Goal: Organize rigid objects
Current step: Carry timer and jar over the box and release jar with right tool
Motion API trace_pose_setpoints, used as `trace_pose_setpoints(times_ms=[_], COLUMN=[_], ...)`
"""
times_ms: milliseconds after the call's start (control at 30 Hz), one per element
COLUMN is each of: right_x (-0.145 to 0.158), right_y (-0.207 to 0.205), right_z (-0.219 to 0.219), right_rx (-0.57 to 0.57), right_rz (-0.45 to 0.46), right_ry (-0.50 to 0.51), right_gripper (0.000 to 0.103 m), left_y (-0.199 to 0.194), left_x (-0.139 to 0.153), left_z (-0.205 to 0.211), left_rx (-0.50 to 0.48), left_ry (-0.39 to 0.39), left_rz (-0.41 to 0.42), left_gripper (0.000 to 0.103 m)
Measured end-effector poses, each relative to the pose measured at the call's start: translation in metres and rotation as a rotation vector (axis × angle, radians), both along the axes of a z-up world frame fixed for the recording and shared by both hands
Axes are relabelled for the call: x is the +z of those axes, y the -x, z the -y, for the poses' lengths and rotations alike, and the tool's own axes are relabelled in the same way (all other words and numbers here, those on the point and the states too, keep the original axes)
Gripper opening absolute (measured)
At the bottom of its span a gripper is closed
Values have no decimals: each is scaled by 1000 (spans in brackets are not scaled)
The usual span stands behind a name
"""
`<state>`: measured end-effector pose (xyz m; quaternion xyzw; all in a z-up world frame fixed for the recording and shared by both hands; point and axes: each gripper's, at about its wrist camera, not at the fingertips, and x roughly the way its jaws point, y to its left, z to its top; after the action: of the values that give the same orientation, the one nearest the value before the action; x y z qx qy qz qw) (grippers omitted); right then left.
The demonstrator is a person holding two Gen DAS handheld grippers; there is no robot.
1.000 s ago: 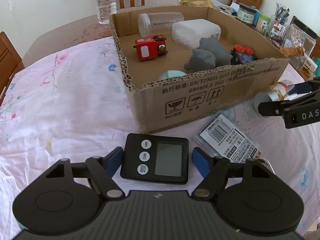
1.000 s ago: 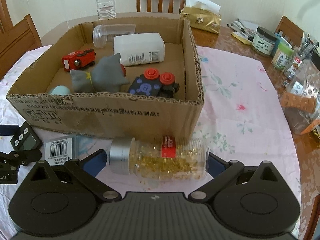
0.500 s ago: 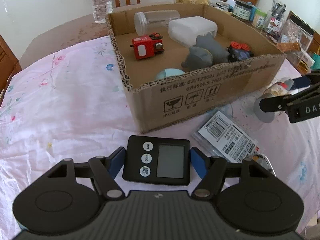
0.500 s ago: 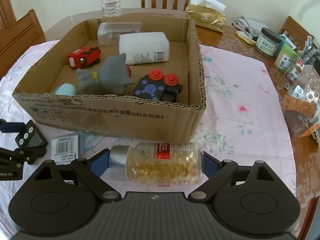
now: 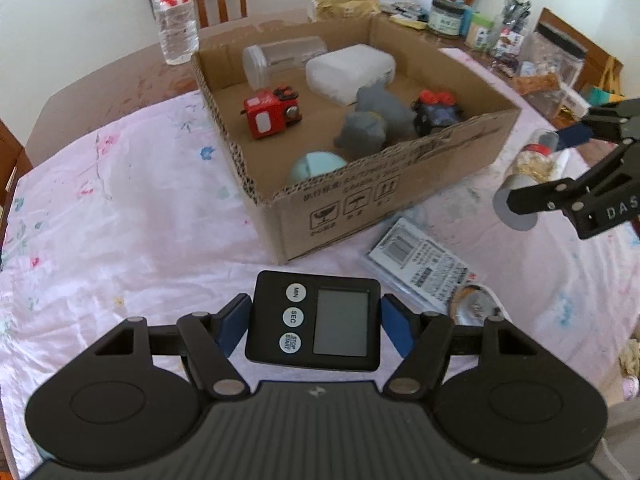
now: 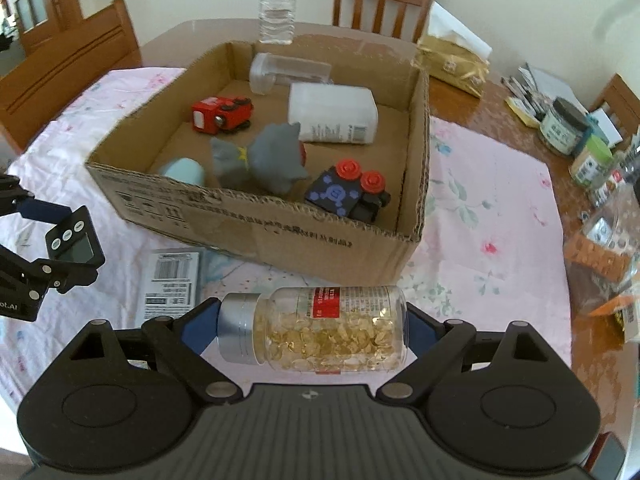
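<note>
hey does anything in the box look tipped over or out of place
Yes: inside the cardboard box, the clear jar and white bottle both lie on their sides. Nothing looks spilled or damaged.

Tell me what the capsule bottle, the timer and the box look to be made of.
Capsule bottle: clear glossy plastic, probably, since golden capsules show through; its cap looks like brushed metal or silvered plastic. Timer: matte black plastic with white buttons and a grey screen. Box: brown corrugated cardboard, fluting visible along the cut rim.
</note>
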<state>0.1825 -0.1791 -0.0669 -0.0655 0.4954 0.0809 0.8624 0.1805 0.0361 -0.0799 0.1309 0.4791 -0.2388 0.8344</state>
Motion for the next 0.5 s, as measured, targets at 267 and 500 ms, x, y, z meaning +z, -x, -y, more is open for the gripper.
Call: trace_pose_setpoints(times_ms=[267,500], right_x=[49,64], right_y=[-5,-52], right_z=[3,10], right_rx=[67,57], right_rz=[71,134], right_ry=[-36,-62], right_gripper=[95,95], left_y=[4,-7], left_x=[40,65], left_z=[-3,-2], left_rx=[-45,-40], left_ry=[51,70], left_rz=[7,59], left_gripper=[70,70])
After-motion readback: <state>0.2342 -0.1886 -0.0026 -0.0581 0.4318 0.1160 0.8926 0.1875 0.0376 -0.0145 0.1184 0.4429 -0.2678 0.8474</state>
